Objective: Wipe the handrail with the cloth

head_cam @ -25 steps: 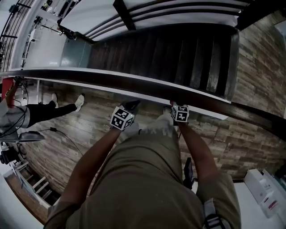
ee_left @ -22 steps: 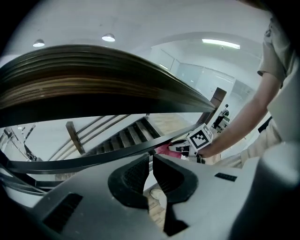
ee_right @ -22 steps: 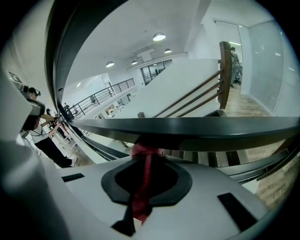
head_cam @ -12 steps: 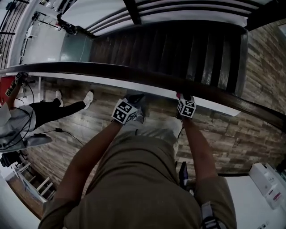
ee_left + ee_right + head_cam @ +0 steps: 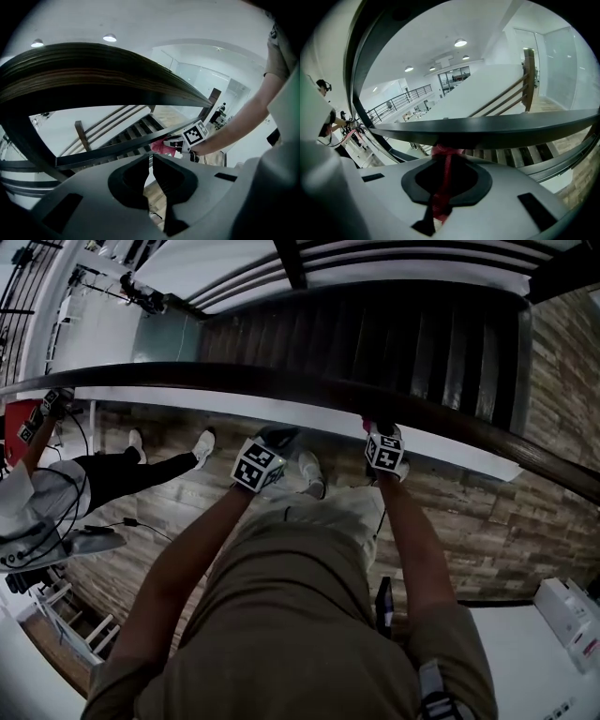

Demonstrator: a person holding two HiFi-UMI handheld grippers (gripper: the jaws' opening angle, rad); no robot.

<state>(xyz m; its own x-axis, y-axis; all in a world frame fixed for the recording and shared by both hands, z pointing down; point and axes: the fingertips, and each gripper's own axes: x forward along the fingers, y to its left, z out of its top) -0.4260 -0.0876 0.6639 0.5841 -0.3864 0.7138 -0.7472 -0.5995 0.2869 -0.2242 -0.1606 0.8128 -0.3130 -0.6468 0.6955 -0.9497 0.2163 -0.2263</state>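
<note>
We judge it mid-wipe: right gripper (image 5: 440,161) pinches the red cloth (image 5: 442,187) against the handrail (image 5: 234,381), left gripper (image 5: 151,165) closed, empty; much rail seems left.

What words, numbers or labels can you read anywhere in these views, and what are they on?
No readable text anywhere.
Left marker cube, right marker cube: black-and-white square patterns only, no letters.
White box label: too small and blurred to read.

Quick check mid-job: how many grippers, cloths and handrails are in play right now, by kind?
Two-jaw grippers: 2, left gripper and right gripper
Red cloth: 1
Dark wooden handrail: 1
Total: 4
</note>
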